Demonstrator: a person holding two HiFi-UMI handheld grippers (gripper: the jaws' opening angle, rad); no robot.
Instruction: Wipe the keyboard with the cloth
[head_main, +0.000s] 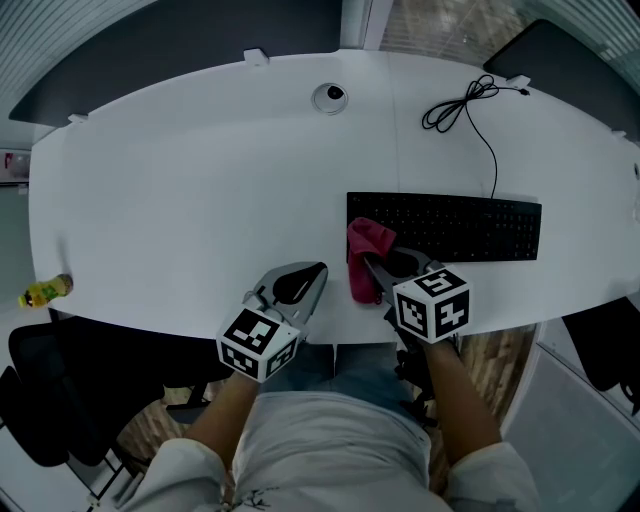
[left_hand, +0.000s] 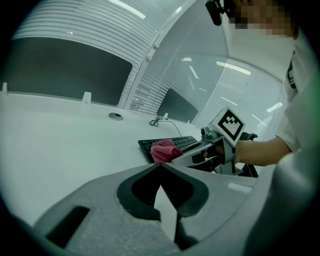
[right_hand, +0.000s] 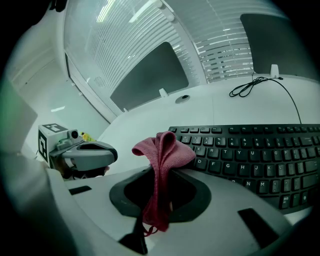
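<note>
The right gripper (head_main: 378, 268) pinches the pink cloth (head_main: 362, 250) at the left end of the keyboard (head_main: 460, 228); the left gripper (head_main: 312, 275) is pressed together, empty. Nothing steadies the keyboard, so wiping may push it.

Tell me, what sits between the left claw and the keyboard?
The pink cloth, pinched in the right claw, hangs between the left claw and the keyboard. The head view shows it best.

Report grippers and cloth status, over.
Right gripper shut on pink cloth, at left end of keyboard. Left gripper shut, empty. Nothing in the way.
</note>
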